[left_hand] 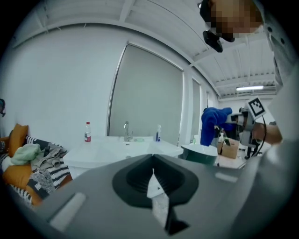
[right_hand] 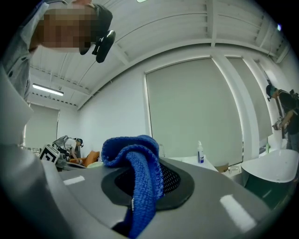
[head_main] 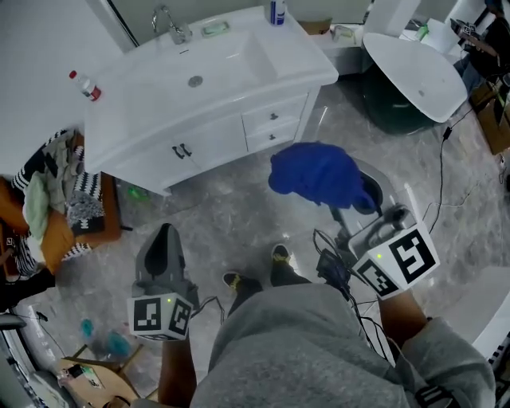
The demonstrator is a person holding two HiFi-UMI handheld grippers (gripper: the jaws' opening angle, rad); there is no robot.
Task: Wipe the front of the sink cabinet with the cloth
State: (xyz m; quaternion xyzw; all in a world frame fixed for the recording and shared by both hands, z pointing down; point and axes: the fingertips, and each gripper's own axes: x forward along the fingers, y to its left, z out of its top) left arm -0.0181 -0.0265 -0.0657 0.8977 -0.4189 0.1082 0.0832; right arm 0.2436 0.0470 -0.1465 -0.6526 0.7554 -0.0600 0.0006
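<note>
The white sink cabinet (head_main: 209,137) stands ahead of me, its doors and drawers facing me across a grey floor. A blue cloth (head_main: 317,175) hangs bunched in the air to the right of the cabinet front, apart from it. My right gripper (head_main: 360,198) is shut on it, and in the right gripper view the blue cloth (right_hand: 138,179) drapes over and between the jaws. My left gripper (head_main: 165,237) hangs low at the left, shut and holding nothing; its jaws (left_hand: 154,189) meet. From there the cabinet (left_hand: 117,151) and the cloth (left_hand: 212,123) show farther off.
On the countertop are a tap (head_main: 171,24), a red-capped bottle (head_main: 86,85) and a blue bottle (head_main: 276,11). A white basin (head_main: 418,72) stands at the right. Piled clothes (head_main: 52,199) lie at the left. Cables (head_main: 331,267) trail near my shoes (head_main: 255,277).
</note>
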